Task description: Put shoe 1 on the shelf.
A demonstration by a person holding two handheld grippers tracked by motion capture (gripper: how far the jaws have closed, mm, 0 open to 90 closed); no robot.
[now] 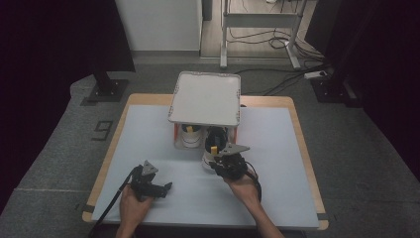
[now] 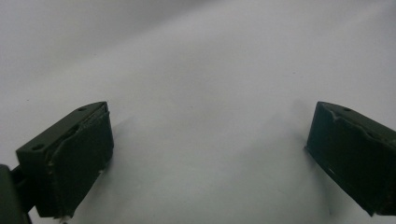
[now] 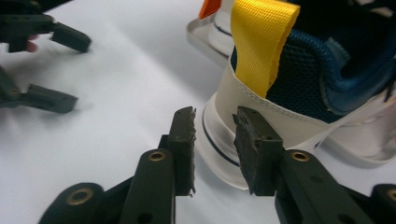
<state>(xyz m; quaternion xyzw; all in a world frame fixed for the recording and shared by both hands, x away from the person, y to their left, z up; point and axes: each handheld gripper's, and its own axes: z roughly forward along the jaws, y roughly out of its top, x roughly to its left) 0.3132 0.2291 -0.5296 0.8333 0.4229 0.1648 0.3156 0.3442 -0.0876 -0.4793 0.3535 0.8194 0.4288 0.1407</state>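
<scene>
Sneaker: white rubbery heel, navy mesh, yellow woven loop.

Shoe is cut off by the top and right edges in the right gripper view, toe out of sight. From the high view, a white shelf hides most of both shoes; second shoe shows approx. its heel only.
</scene>
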